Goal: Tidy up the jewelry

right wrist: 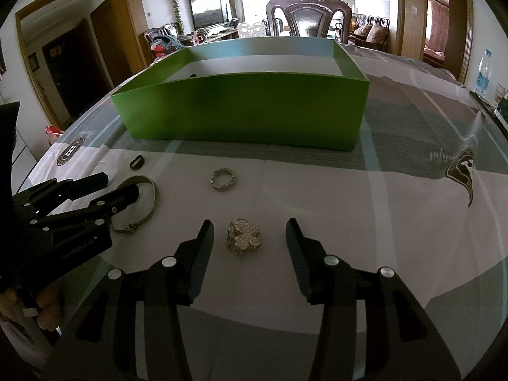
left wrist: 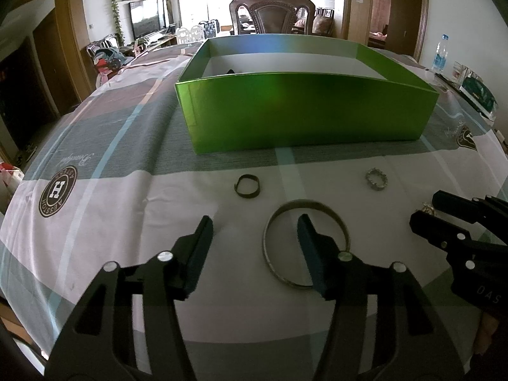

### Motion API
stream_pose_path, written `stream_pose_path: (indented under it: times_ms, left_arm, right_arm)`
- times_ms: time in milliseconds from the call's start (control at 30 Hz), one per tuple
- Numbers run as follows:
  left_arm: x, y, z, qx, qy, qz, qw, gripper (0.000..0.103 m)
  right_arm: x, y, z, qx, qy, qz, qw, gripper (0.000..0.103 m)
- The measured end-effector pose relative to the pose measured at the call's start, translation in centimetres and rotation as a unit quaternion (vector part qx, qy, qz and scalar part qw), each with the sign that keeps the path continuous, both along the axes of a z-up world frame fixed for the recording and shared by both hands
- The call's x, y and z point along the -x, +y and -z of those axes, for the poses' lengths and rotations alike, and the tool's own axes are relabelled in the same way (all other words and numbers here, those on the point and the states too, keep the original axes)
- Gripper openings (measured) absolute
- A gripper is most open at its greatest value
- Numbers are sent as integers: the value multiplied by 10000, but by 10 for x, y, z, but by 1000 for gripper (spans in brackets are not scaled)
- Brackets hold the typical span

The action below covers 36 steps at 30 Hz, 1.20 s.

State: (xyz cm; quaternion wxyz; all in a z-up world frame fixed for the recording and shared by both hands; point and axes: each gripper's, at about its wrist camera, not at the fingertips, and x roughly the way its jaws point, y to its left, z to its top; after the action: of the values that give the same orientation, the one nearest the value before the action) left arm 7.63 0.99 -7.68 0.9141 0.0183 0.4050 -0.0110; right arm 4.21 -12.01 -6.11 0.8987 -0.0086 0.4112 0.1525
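A green box [left wrist: 304, 111] stands open at the back of the table; it also shows in the right wrist view [right wrist: 244, 111], with a small dark item [left wrist: 230, 70] inside. My left gripper [left wrist: 255, 222] is open, its right finger over a metal bangle [left wrist: 271, 244]. A dark ring [left wrist: 248, 186] and a silver beaded ring [left wrist: 376, 179] lie before the box. My right gripper [right wrist: 249, 223] is open around a flower brooch [right wrist: 243, 233]. The right wrist view also shows the bangle [right wrist: 152, 198], dark ring [right wrist: 137, 162] and silver ring [right wrist: 223, 179].
A checked cloth [left wrist: 127, 146] covers the table. A carved wooden chair [left wrist: 272, 11] stands behind the box. A water bottle [left wrist: 440, 54] and a booklet [left wrist: 476, 90] sit at the far right edge.
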Motion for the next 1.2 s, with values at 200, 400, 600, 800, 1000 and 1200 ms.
stream_pose_path:
  times_ms: [200,400,600,800,1000,1200]
  left_arm:
    - [1,0,1,-44,-8,35,10000,60]
    - [1,-1,1,-43,-6,36,10000,60]
    - [2,-2,1,-41,-6,36,10000,60]
    - [2,-2,1,-40,-4,33,10000,61]
    - [1,-2,1,-44,-5,35,10000,61]
    - [1,-1,1,-36,-3,37,10000,61]
  right_arm:
    - [0,1,0,-8,2,-5,10000,48]
    - [0,1,0,7,1,-2,10000,51]
    - [0,2,0,5,2,-5,10000,52]
    - [0,1,0,6,2,-6,10000,52]
    - [0,1,0,3,2,-4,10000,53]
    - [0,2,0,8,4,14,10000,55]
